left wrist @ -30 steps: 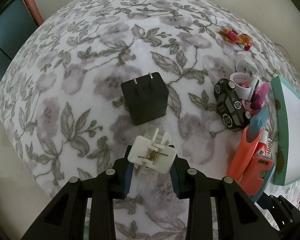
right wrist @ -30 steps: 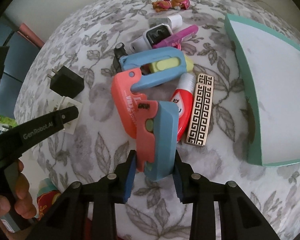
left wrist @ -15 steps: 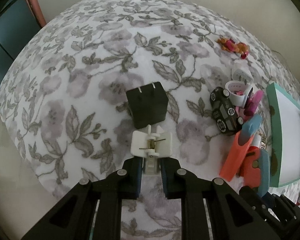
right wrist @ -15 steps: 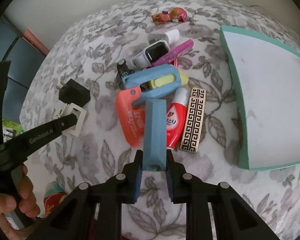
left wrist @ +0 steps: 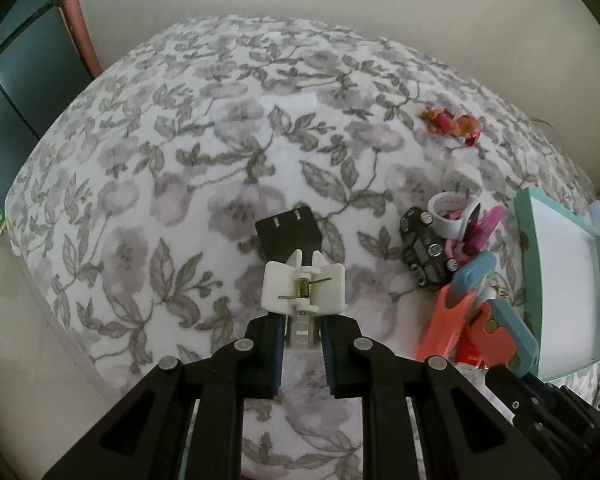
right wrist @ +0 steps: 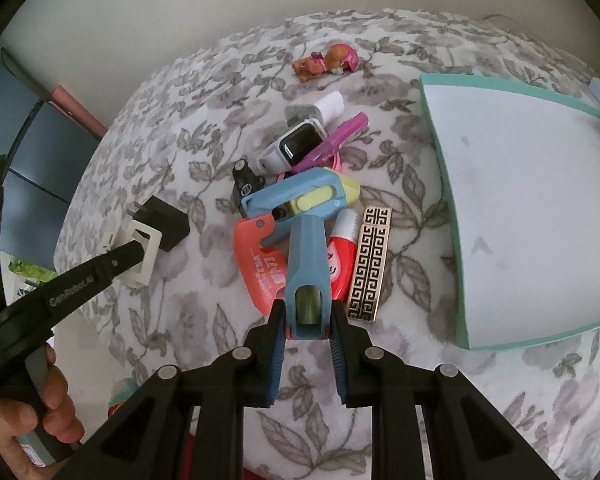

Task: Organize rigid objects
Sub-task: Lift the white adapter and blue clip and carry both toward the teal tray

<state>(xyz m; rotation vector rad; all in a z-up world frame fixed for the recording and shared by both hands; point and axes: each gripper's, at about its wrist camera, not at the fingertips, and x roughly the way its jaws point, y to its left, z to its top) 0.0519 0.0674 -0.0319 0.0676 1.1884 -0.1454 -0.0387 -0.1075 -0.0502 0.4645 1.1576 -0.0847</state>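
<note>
left gripper [left wrist: 302, 332] is clamped on white clip [left wrist: 303, 288], held above the cloth | right gripper [right wrist: 308, 322] is clamped on blue cutter [right wrist: 306, 264], long axis pointing away | tray [right wrist: 452, 184] is seen right of both, nearer the right gripper

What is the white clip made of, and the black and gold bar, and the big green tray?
The white clip looks like matte hard plastic, with a coiled metal spring showing in its middle. The black and gold bar looks like shiny metal or lacquered plastic; its gold pattern glints, so I can't be sure. The green tray looks like stiff card or foam board, with dull, flat walls.
</note>
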